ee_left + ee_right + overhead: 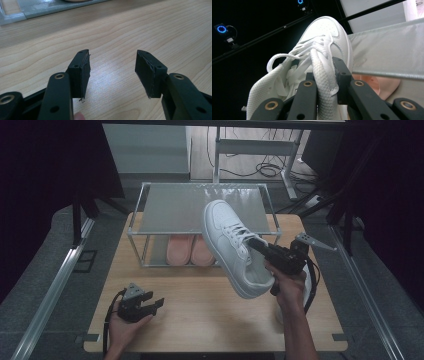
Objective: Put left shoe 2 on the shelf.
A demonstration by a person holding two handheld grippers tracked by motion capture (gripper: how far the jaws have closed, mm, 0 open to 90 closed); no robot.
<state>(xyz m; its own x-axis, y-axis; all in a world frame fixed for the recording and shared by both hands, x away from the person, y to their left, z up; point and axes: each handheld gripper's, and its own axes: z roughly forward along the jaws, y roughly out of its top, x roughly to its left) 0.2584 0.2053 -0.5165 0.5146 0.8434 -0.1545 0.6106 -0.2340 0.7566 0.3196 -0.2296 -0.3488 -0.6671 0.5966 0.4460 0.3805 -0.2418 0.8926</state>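
Note:
A white sneaker hangs in the air over the table, toe up and toward the rack. My right gripper is shut on the sneaker at its collar, and the padded white edge runs between the jaws. A second white shoe lies mostly hidden behind the right hand. My left gripper rests low at the table's front left, open, with bare wood between its fingers. A pair of pink shoes sits on the lower shelf of the rack.
A two-shelf metal rack with grey shelves stands at the back of the wooden table. Its top shelf is bare. Dark curtains hang on both sides, and cables lie on the floor behind.

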